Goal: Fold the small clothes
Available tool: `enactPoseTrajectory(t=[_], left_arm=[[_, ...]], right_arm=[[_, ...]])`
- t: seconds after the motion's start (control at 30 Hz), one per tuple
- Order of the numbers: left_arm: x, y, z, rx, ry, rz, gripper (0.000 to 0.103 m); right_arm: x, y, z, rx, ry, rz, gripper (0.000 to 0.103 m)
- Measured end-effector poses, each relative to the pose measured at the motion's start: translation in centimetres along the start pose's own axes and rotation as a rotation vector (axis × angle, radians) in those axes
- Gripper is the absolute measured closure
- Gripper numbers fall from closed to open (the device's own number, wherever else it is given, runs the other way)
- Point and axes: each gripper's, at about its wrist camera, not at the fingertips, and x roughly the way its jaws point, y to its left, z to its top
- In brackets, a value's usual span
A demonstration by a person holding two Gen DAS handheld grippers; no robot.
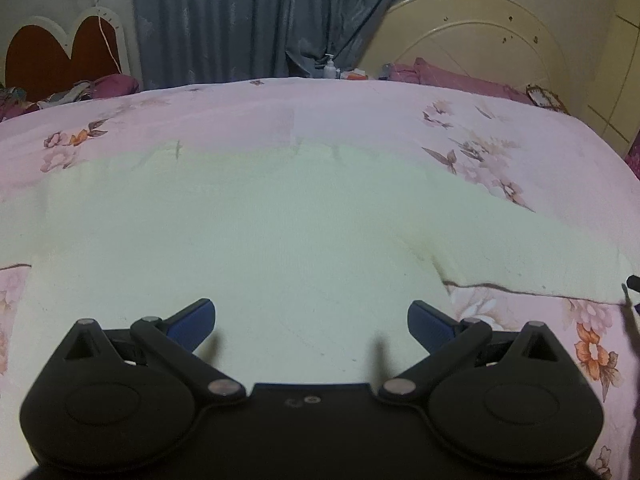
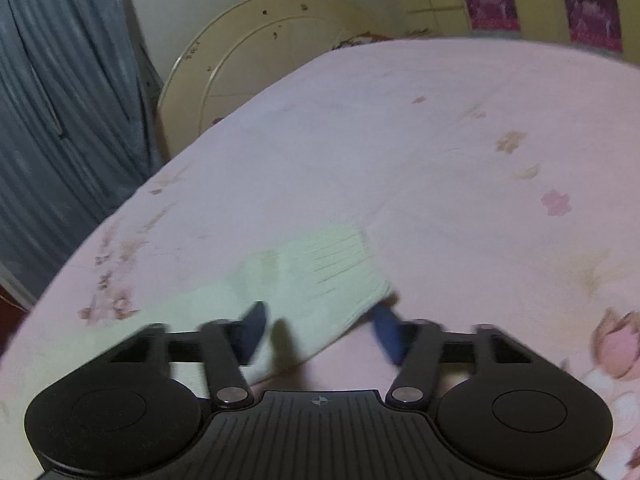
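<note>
A pale cream garment (image 1: 256, 232) lies spread flat on the pink floral bedspread (image 1: 360, 112), with one sleeve (image 1: 540, 252) reaching out to the right. My left gripper (image 1: 311, 320) is open and empty, hovering low over the garment's near part. In the right wrist view, which is motion-blurred, my right gripper (image 2: 320, 330) is open over the ribbed cuff end (image 2: 332, 268) of the sleeve. The cuff lies between the fingers, and the right finger (image 2: 386, 330) sits partly under the cloth edge.
A grey-blue curtain (image 1: 256, 20) hangs behind the bed. A cream round headboard (image 1: 480, 36) stands at the back right with purple pillows (image 1: 452, 76). A red heart-shaped headboard (image 1: 52, 56) is at the back left. A small bottle (image 1: 329, 67) stands by the curtain.
</note>
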Motion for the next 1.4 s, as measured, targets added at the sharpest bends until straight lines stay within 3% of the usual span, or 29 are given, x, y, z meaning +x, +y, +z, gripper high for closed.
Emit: enactPoseTrajectory(t=[0.07,0.13,0.2,0.23,0.37,0.5,0.6,0.8,0.9,1.0,1.13,1.23,1.4], left_arm=[[-0.1,0.8,0.2,-0.001,-0.007,0.003,0.002],[-0.2,2.2,0.5,-0.011,-0.018,0.008,0.003],[-0.2,3.8,0.8,-0.023,-0.02,0.008,0.006],[-0.1,4.5,0.9,-0.025,-0.018,0.01,0.006],[0.4,7.7,1.1,-0.013,0.004,0.018,0.005],[0.3,11.4,0.2,-0.014,0.014,-0.006,0.01],[-0.4,14.3,-0.7,-0.029,0.001,0.028,0.01],[-2.1,20.8,-2.2,-0.072,-0.009,0.101,0.008],[-3.3,24.1,-3.0,-0.141,-0.022,0.106,0.016],[-4.2,26.7,-3.9,-0.179,-0.024,0.116,0.018],[-5.4,29.5,-5.1,-0.196,-0.043,0.137,0.021],[-6.6,31.3,-5.8,-0.217,-0.09,0.145,0.024],[-6.9,32.9,-5.6,-0.235,-0.104,0.132,0.026]], right_arm=[[0.1,-0.3,0.0,0.043,-0.003,0.001,0.057],[0.2,-0.8,0.2,0.082,-0.014,-0.009,0.066],[0.5,-1.2,0.4,0.09,-0.019,-0.047,0.097],[0.6,-1.4,0.6,0.093,-0.019,-0.051,0.099],[0.5,0.9,0.9,-0.004,-0.028,-0.092,0.1],[-0.7,6.0,0.4,-0.098,-0.051,-0.043,0.1],[-1.2,12.0,-1.4,-0.194,-0.047,0.035,0.1],[-0.8,25.0,-8.4,-0.366,0.026,0.2,0.1],[-0.7,30.2,-12.3,-0.461,0.062,0.258,0.1],[-0.7,34.9,-16.5,-0.552,0.094,0.311,0.1],[-0.5,39.5,-21.3,-0.649,0.129,0.357,0.1],[-0.4,41.8,-24.2,-0.698,0.158,0.383,0.1],[0.6,44.8,-27.9,-0.748,0.221,0.436,0.1]])
